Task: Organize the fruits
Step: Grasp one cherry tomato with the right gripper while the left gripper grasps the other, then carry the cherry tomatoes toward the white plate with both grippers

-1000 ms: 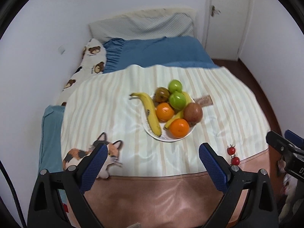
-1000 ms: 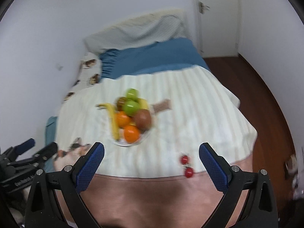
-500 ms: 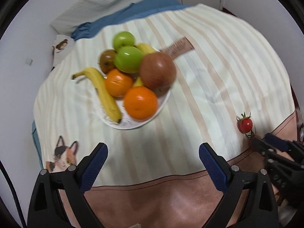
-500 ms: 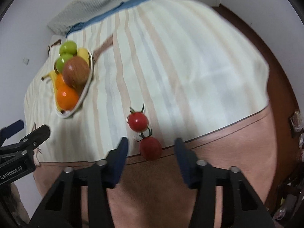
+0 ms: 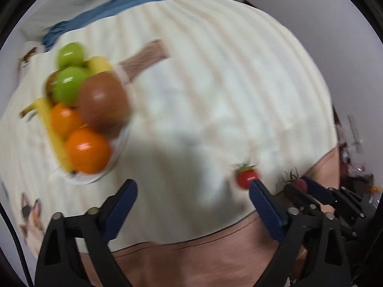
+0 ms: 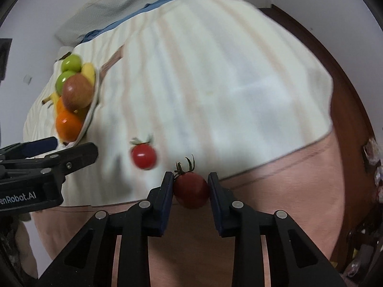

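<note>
A white plate [image 5: 83, 179] piled with green apples, oranges, bananas and a brown-red apple [image 5: 103, 102] sits on the striped bedspread. Two cherry tomatoes lie near its brown border. My right gripper [image 6: 190, 178] is shut on the darker tomato [image 6: 191, 189], a pad pressing each side. The brighter tomato [image 6: 143, 155] lies loose to its left. My left gripper [image 5: 191, 186] points down over the cloth, its jaws closing with nothing between them. That brighter tomato [image 5: 246, 178] sits just off the tip of its right finger. The picture is blurred by motion.
The bedspread [image 6: 215, 83] ends in a brown band near me. A blue blanket [image 5: 119, 2] and a striped pillow lie at the far end. Wooden floor [image 6: 347, 95] runs along the right side of the bed, and a white wall on the left.
Both grippers came down close to the bedspread. The right one went from wide open to shut on the nearer tomato. The left one swung right, toward the other tomato.
</note>
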Demonstrator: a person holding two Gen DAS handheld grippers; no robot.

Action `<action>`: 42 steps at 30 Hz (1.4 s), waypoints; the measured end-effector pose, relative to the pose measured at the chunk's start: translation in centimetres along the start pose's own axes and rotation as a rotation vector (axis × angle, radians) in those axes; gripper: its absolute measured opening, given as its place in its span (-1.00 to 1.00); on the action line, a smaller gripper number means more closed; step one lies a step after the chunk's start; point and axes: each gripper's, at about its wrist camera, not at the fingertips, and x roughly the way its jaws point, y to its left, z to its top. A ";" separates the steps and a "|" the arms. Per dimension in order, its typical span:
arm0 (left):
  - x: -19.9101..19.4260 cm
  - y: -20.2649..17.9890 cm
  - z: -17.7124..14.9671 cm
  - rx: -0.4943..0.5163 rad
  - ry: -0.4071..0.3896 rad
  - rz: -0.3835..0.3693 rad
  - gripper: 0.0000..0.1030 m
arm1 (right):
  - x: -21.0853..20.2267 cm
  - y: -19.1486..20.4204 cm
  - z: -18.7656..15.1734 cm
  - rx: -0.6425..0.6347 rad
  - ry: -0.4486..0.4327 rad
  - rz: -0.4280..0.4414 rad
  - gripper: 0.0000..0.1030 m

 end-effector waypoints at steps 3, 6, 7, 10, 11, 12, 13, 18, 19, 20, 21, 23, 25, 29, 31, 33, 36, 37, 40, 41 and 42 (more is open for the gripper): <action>1.6 -2.2 0.7 0.051 0.028 -0.055 0.47 | -0.1 -1.5 -0.1 0.021 0.000 -0.022 -0.39; 3.7 -4.3 1.0 0.105 0.068 -0.060 0.23 | 0.0 -2.6 -0.3 0.044 0.006 -0.032 -0.39; 4.4 -5.1 0.9 0.130 0.074 -0.046 0.20 | -0.1 -3.0 -0.4 0.047 0.006 -0.033 -0.39; 4.8 -6.2 0.8 0.178 0.041 -0.005 -0.07 | 0.0 -3.4 -0.8 0.056 0.008 -0.032 -0.39; 4.7 -6.3 0.7 0.184 0.034 0.005 -0.26 | 0.1 -3.4 -0.9 0.057 0.009 -0.030 -0.39; 4.6 -6.5 0.8 0.186 0.030 0.015 -0.33 | 0.1 -3.3 -1.0 0.058 0.010 -0.026 -0.39; 4.4 -6.4 0.8 0.186 0.026 0.025 -0.46 | 0.1 -3.2 -1.1 0.056 0.011 -0.021 -0.39; 3.3 -3.2 -0.4 0.117 0.042 -0.018 -0.52 | 0.4 -1.2 -1.1 0.026 0.015 0.024 -0.39; 3.2 -2.2 -0.9 0.086 0.055 -0.042 -0.52 | 0.5 -0.9 -1.2 0.018 0.017 0.034 -0.39; 3.2 -1.5 -1.2 0.060 0.064 -0.061 -0.52 | 0.6 -0.5 -1.2 0.007 0.020 0.041 -0.39; 3.2 -0.7 -1.4 0.026 0.072 -0.085 -0.52 | 0.9 0.1 -1.2 -0.002 0.026 0.047 -0.39; 3.3 0.3 -1.6 -0.015 0.078 -0.114 -0.52 | 1.6 0.6 -1.1 -0.008 0.037 0.053 -0.39; 3.5 0.9 -1.5 -0.052 0.083 -0.148 -0.52 | 2.2 0.8 -1.0 -0.007 0.047 0.054 -0.39; 4.1 2.2 -1.1 -0.078 0.097 -0.220 -0.33 | 2.8 0.9 -0.7 -0.013 0.056 0.058 -0.39; 4.1 2.6 -0.9 -0.089 0.104 -0.257 -0.24 | 3.2 1.0 -0.6 -0.014 0.060 0.063 -0.38; 4.4 2.7 -0.6 -0.087 0.112 -0.265 -0.20 | 3.1 0.9 -0.7 -0.013 0.061 0.062 -0.38; 4.4 2.4 -0.4 -0.078 0.115 -0.259 -0.16 | 3.1 0.8 -0.7 -0.003 0.059 0.062 -0.38; 4.4 2.3 -0.4 -0.068 0.114 -0.250 -0.16 | 3.0 0.7 -0.7 -0.001 0.058 0.062 -0.38; 4.8 1.3 -0.1 -0.054 0.091 -0.212 -0.26 | 2.8 0.6 -0.9 -0.004 0.054 0.056 -0.38; 4.6 0.7 -0.3 -0.042 0.086 -0.177 -0.42 | 2.8 0.7 -0.9 -0.010 0.052 0.051 -0.38; 4.6 0.4 -0.5 -0.031 0.079 -0.152 -0.47 | 2.8 0.9 -0.9 -0.022 0.050 0.040 -0.38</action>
